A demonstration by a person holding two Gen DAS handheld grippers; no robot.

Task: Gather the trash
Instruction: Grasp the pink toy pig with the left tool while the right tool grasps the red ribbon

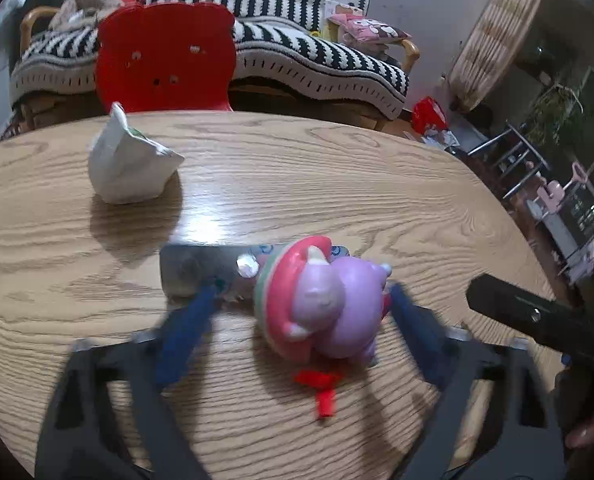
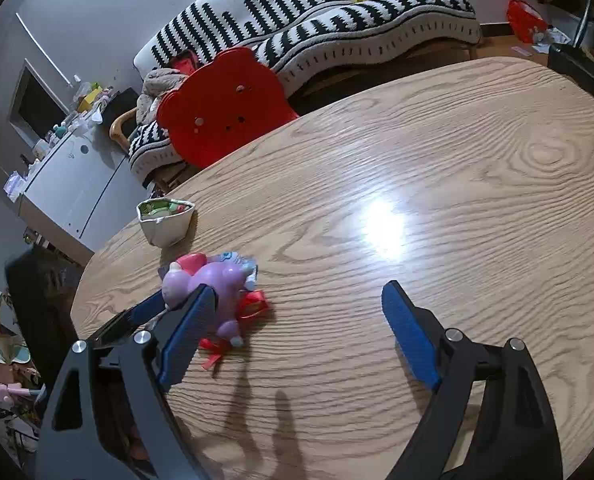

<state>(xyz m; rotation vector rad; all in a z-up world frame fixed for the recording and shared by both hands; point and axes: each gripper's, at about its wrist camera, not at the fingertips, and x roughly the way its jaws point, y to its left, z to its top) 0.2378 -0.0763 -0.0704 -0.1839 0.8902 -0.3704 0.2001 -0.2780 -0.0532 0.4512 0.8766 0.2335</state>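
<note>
Left gripper (image 1: 301, 304) spread astride purple toy (image 1: 337, 312), pads not yet touching | right gripper (image 2: 297, 320) spread, empty, over bare tabletop (image 2: 457, 160) | silver wrapper (image 1: 205, 268) and red scrap (image 1: 321, 384) under toy near front edge; white bag (image 1: 129, 164) toward far edge | risk: pinching toy instead of trash, shoving wrapper aside.

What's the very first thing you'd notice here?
The purple and pink toy animal lying on the wooden table, between the left claw's blue fingers, with a red wrapper beside it. Next, the white pouch farther back, and the bright red chair behind the table.
</note>
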